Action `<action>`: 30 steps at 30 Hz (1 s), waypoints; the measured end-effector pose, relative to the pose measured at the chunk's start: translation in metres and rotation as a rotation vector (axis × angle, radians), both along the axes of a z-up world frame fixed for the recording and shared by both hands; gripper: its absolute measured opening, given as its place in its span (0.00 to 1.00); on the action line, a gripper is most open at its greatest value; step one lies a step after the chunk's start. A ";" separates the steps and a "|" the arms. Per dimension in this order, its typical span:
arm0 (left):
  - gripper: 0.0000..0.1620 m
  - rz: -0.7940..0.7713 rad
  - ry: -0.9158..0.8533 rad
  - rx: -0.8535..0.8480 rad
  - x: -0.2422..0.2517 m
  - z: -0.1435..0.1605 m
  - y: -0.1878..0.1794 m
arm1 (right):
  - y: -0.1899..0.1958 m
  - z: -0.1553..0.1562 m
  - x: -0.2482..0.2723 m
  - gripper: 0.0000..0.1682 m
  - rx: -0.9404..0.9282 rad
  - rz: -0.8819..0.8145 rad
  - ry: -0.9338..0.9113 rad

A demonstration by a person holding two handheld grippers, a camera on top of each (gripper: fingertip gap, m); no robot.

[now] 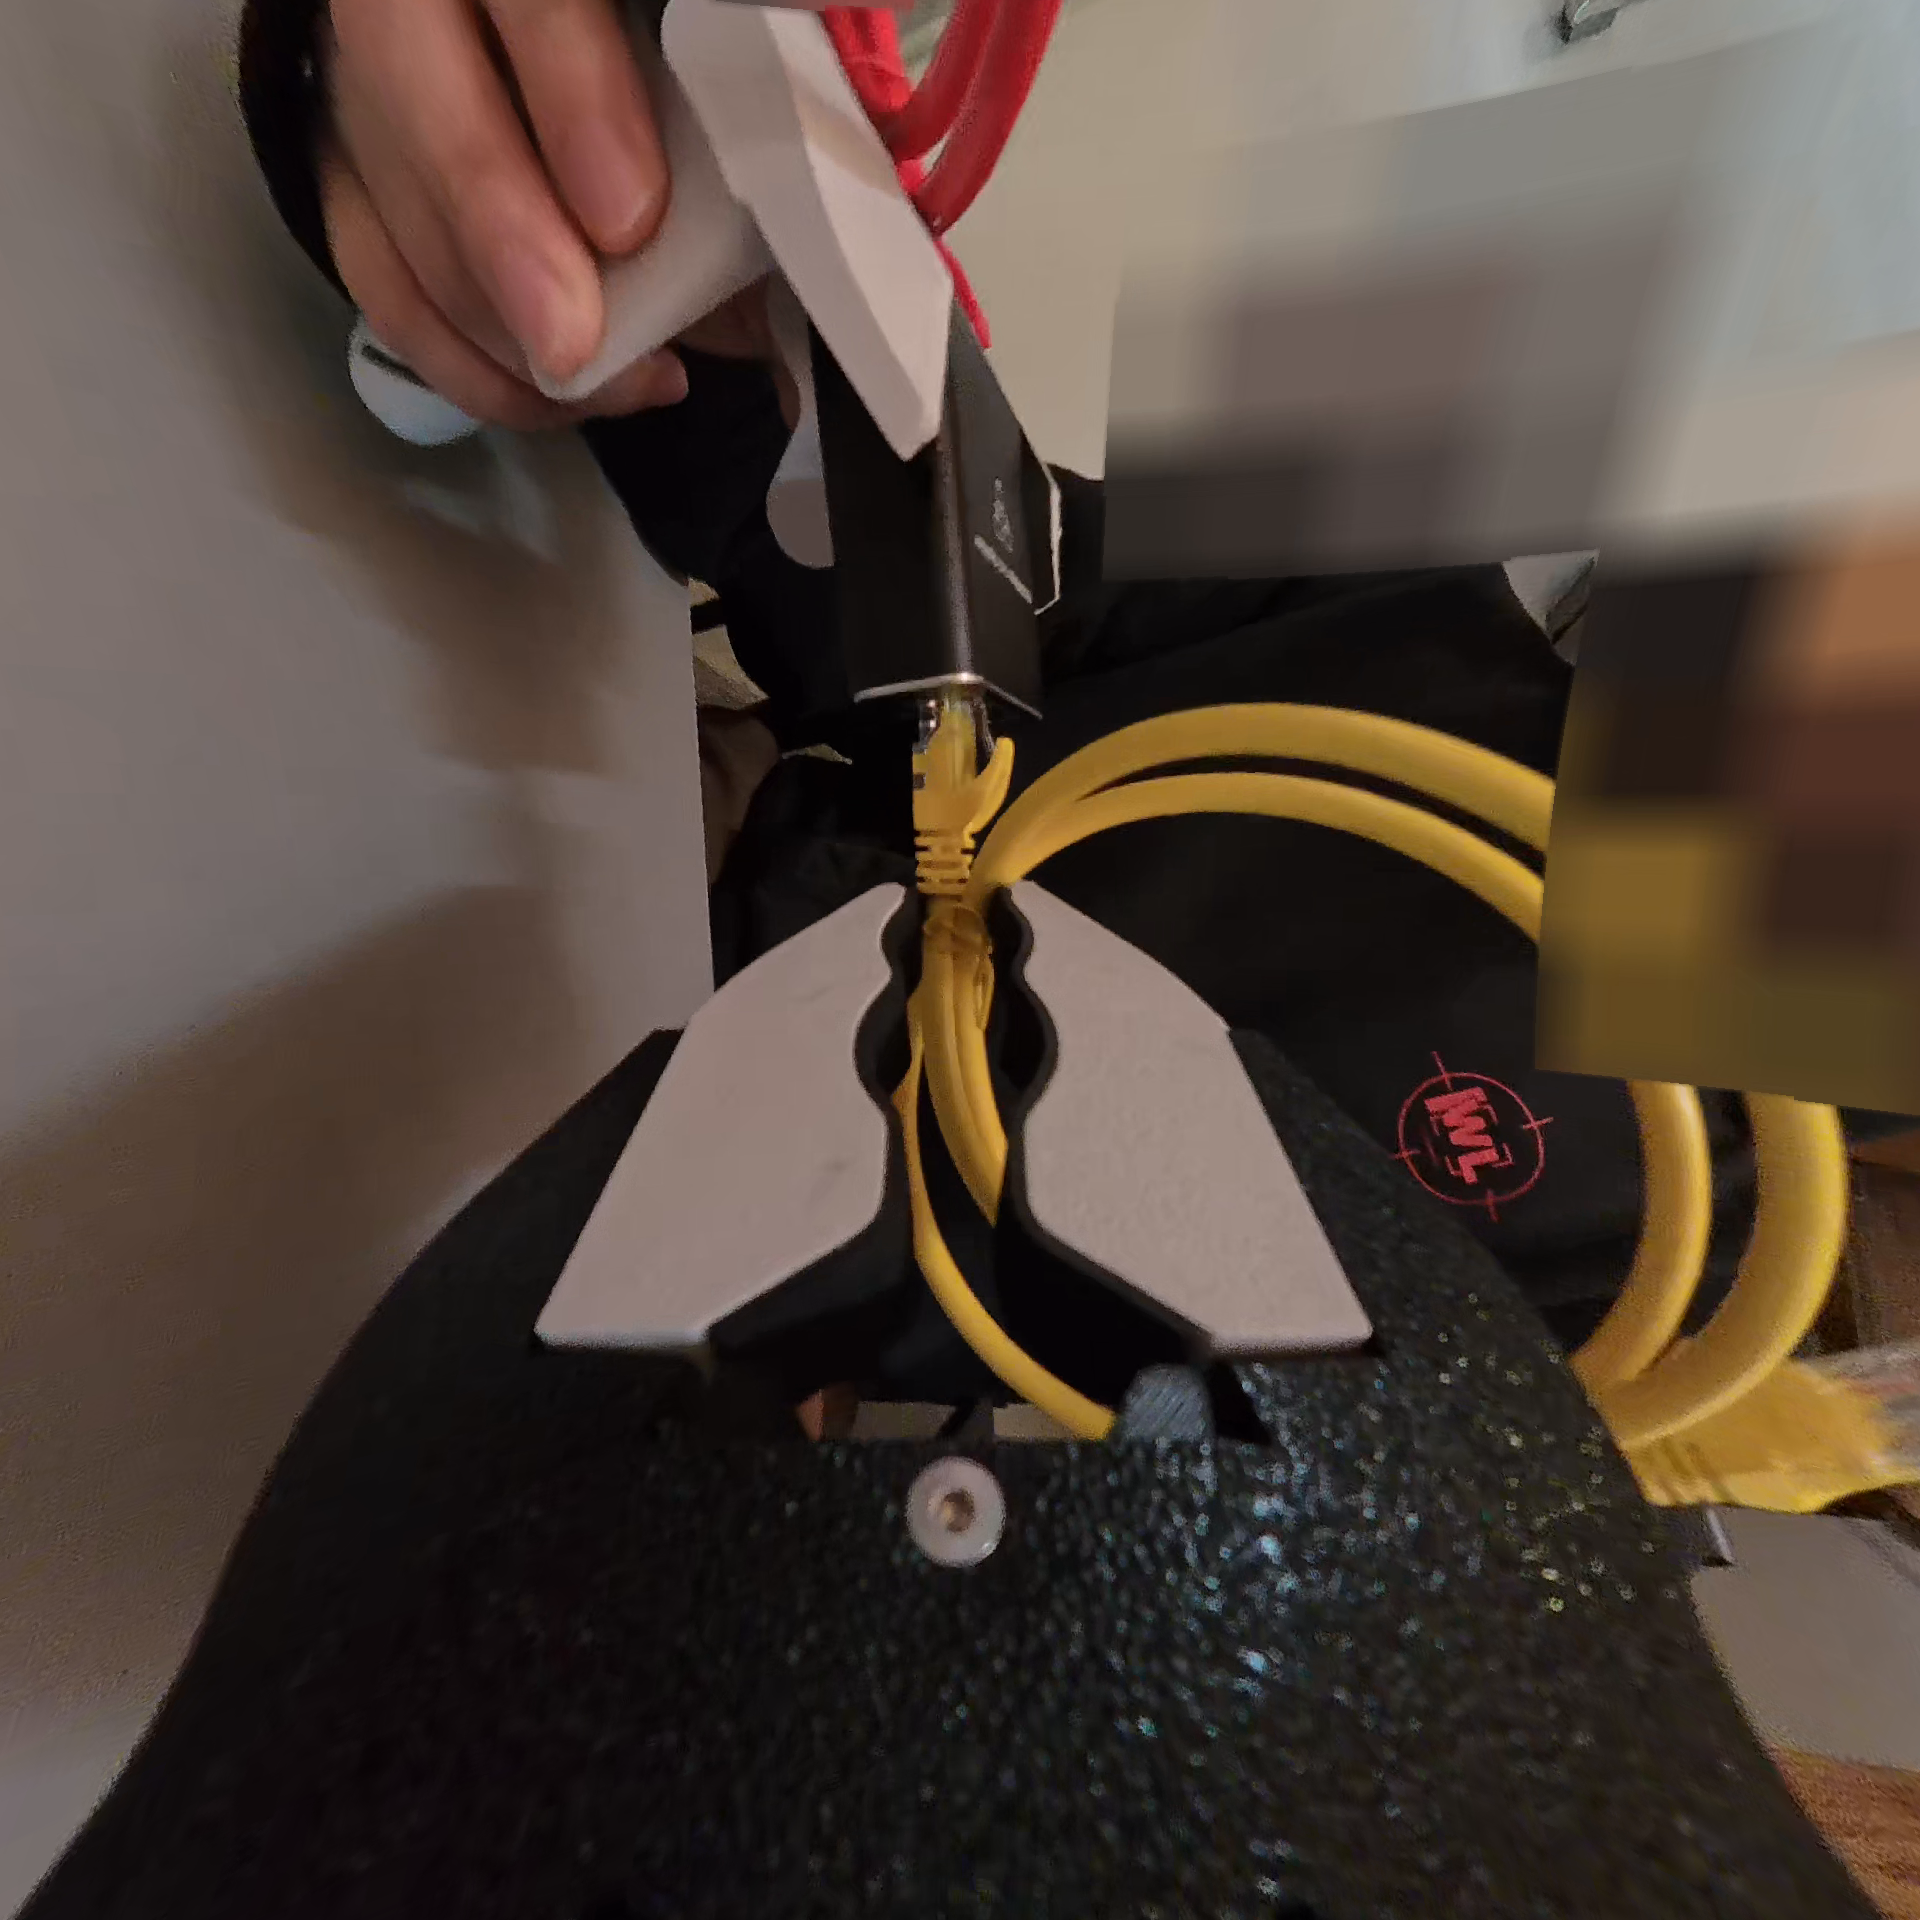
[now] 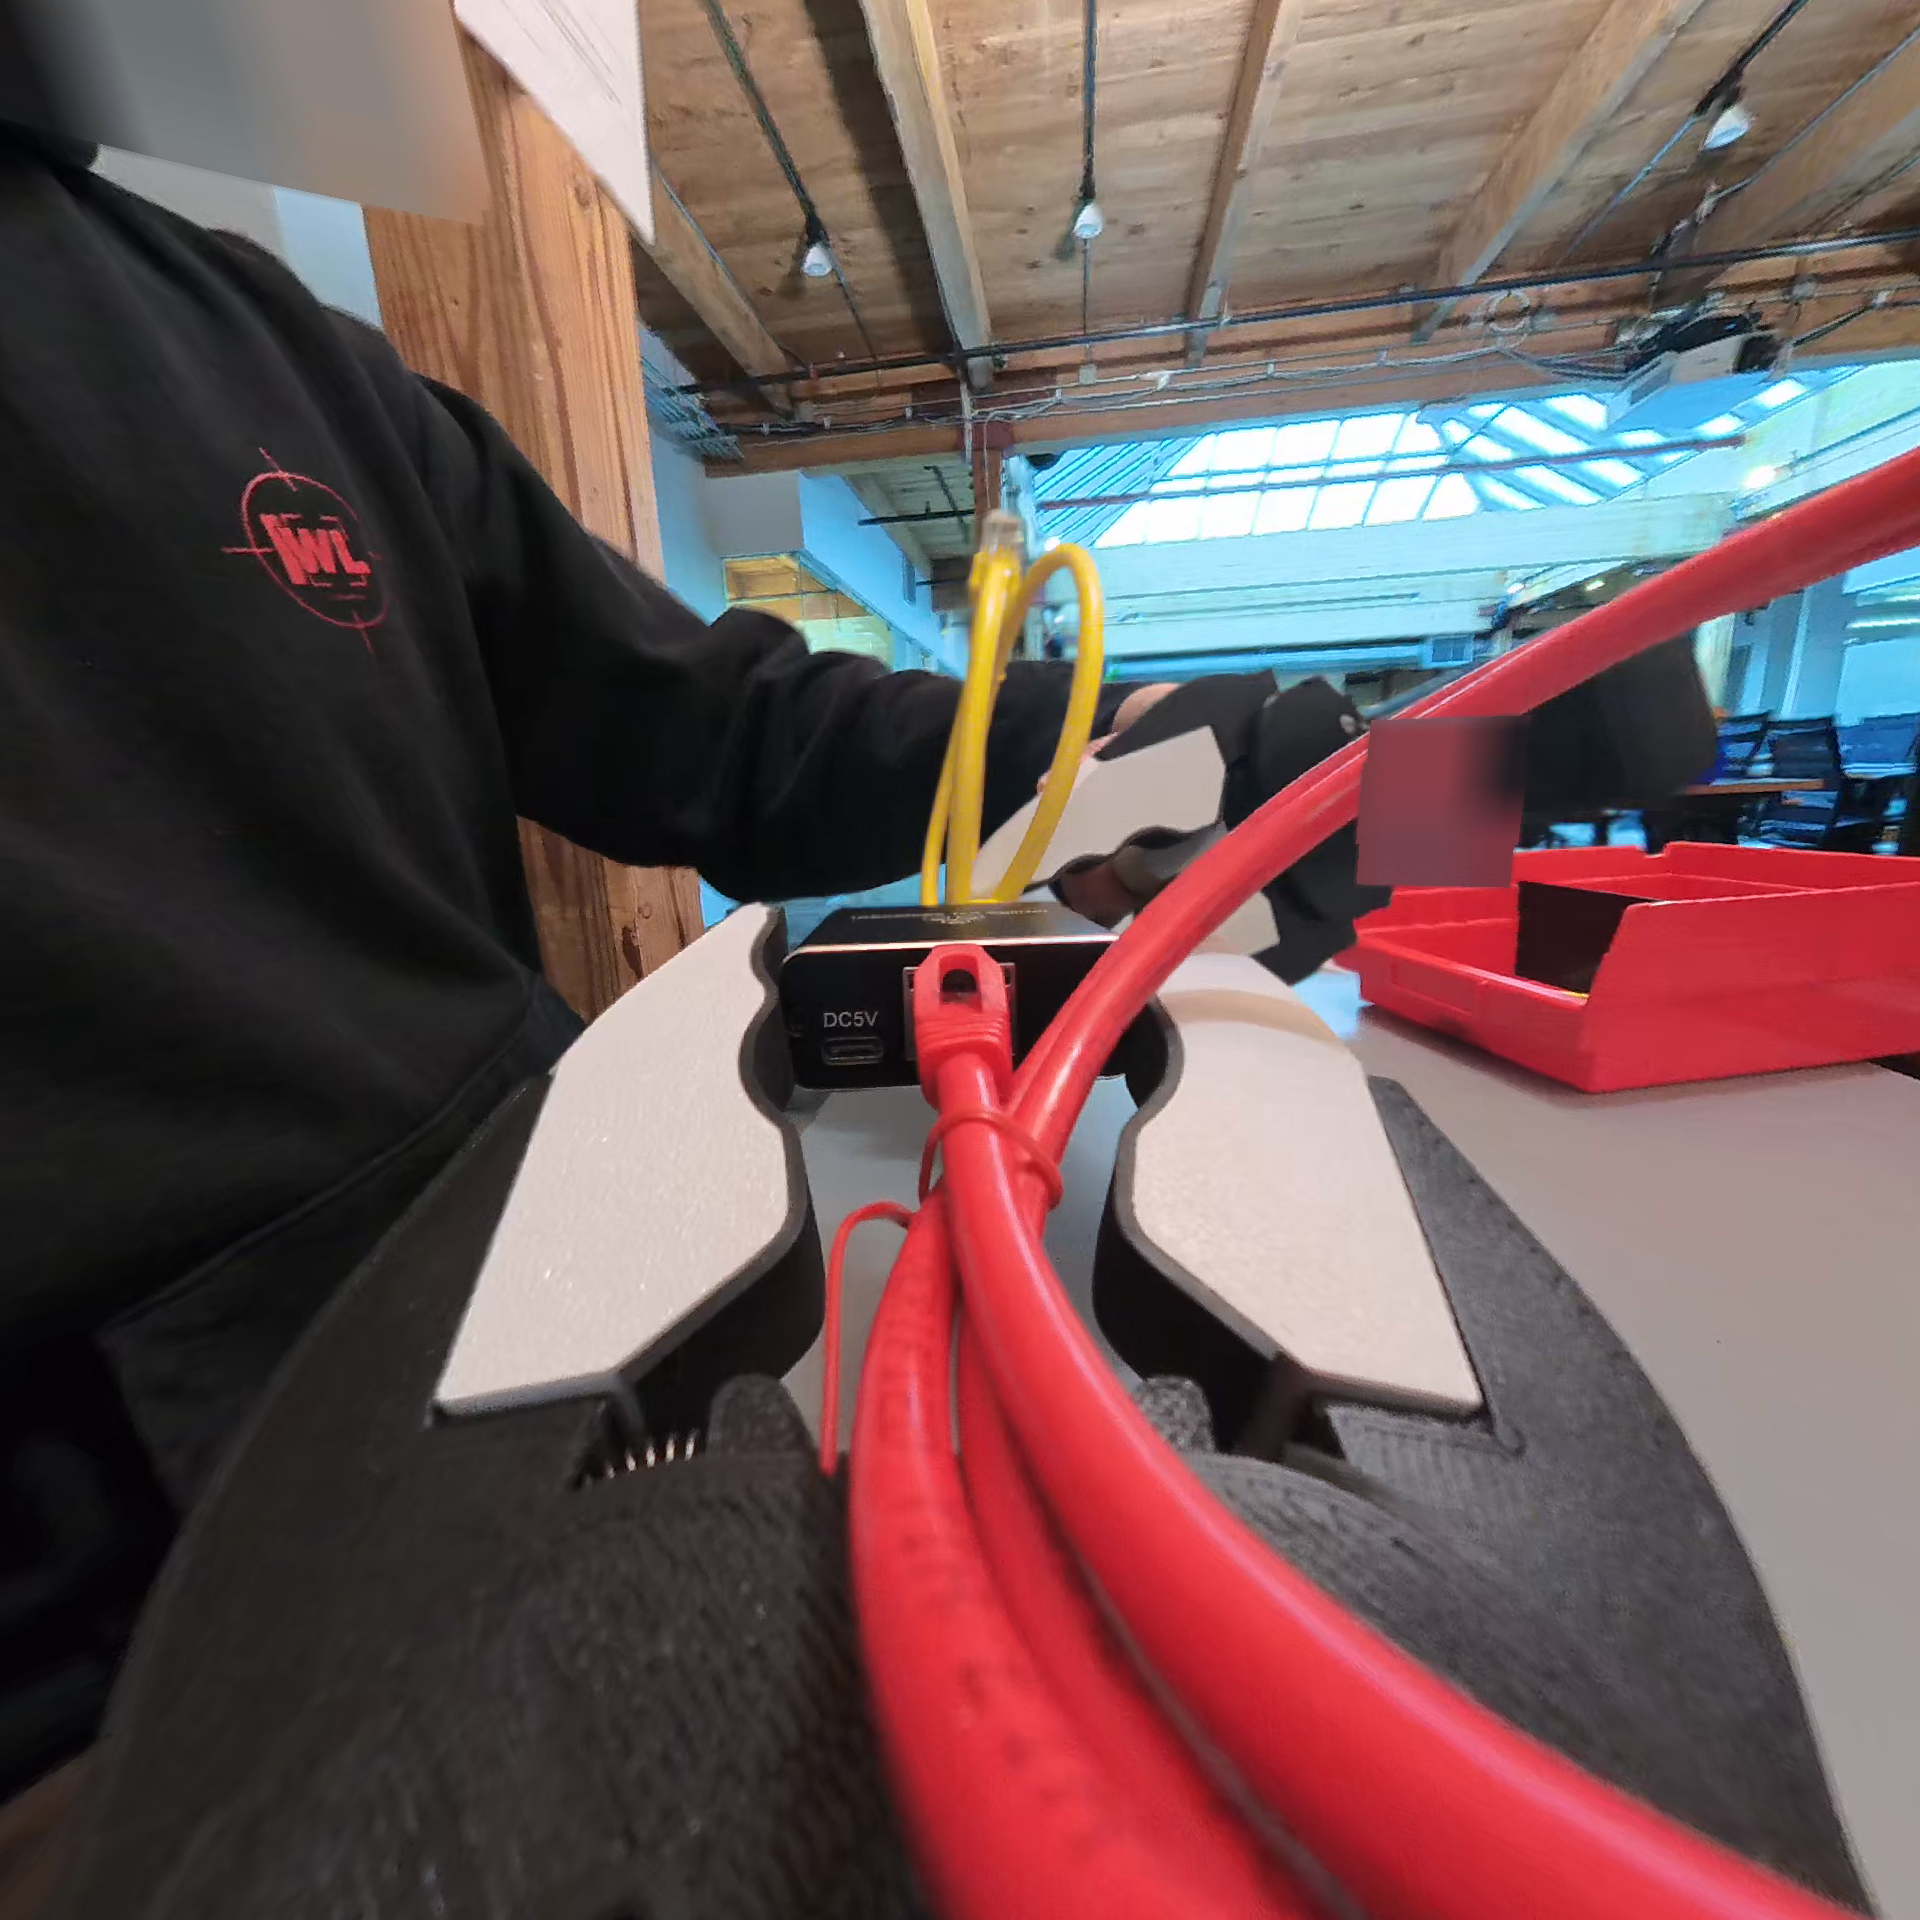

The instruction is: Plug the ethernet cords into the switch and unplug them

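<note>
The black switch (image 2: 951,997) is held off the bench (image 2: 1714,1247), pinched at its sides by the right tongs (image 2: 961,1029); a red cord (image 2: 961,1023) sits in its near port. The yellow cord (image 1: 951,800) meets the opposite face, its long axis in line with the left tongs (image 1: 954,914), which are pressed together on it just behind the plug. A red bin (image 2: 1662,987) stands further on the grey bench, under a wooden ceiling (image 2: 1247,156).
</note>
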State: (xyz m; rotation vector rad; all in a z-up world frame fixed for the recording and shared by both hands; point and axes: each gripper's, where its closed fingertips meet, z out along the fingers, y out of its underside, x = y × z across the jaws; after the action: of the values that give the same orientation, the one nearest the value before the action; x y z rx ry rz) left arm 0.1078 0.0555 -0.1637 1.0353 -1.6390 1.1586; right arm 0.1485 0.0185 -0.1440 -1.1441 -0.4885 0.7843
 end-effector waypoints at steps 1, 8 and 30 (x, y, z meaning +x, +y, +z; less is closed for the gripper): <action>0.07 0.008 -0.021 0.000 0.002 0.003 0.001 | 0.000 0.001 0.001 0.38 0.004 -0.004 0.015; 0.09 0.171 -0.298 0.148 0.025 0.001 0.019 | 0.019 0.003 0.020 0.38 -0.038 -0.126 0.114; 0.27 1.039 -1.148 0.600 0.034 0.104 0.125 | 0.017 0.018 0.065 0.38 0.014 -0.343 0.238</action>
State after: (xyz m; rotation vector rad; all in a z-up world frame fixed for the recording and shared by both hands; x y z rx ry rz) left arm 0.1415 0.1808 -0.0595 1.9330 -2.4927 2.2971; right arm 0.2132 0.0354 -0.1261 -1.0679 -0.0941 0.6055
